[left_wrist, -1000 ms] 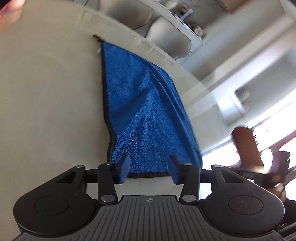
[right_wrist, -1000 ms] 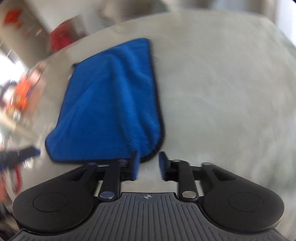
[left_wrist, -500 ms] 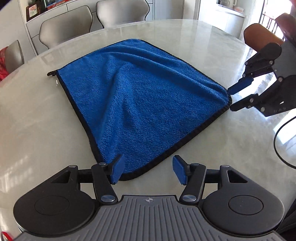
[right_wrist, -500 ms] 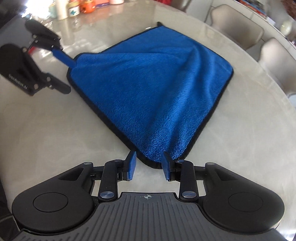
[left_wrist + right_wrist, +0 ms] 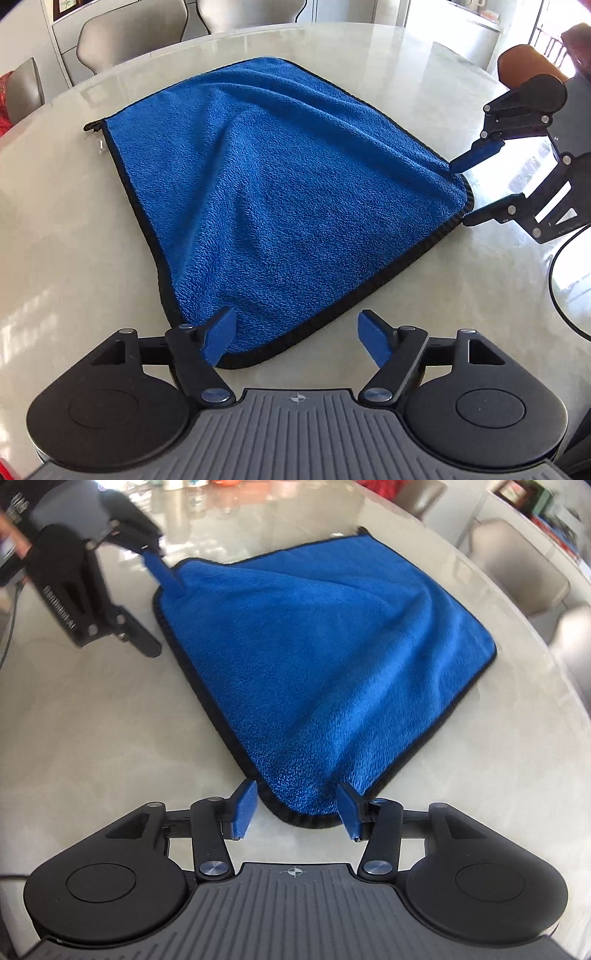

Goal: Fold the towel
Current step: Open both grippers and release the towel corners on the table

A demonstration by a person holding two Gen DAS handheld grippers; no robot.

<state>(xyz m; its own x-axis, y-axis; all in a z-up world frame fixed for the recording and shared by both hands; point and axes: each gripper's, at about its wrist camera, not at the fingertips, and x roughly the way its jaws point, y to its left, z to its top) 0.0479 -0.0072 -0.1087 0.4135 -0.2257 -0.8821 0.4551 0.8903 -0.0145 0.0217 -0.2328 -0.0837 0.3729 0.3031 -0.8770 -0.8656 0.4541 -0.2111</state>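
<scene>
A blue towel [image 5: 280,192] with a black hem lies spread, slightly rumpled, on the pale table [image 5: 66,229]. In the left wrist view my left gripper [image 5: 297,334] straddles the towel's near corner. Its jaws are opening and the pads stand clear of the cloth. My right gripper [image 5: 461,194] shows at the right, its fingers above and below the towel's right corner. In the right wrist view the right gripper [image 5: 297,806] also has its jaws opening, with a corner of the towel [image 5: 332,657] lying loose between them. The left gripper [image 5: 162,618] sits at the far left corner.
Grey chairs [image 5: 129,33] stand behind the round table, and a brown chair [image 5: 528,62] at the right. A black cable [image 5: 554,280] loops over the table's right side. More chairs [image 5: 517,565] line the far right edge in the right wrist view.
Both views have rolled from tilted to level. Both pairs of jaws have spread wider around their towel corners. The towel now lies flat between the two grippers.
</scene>
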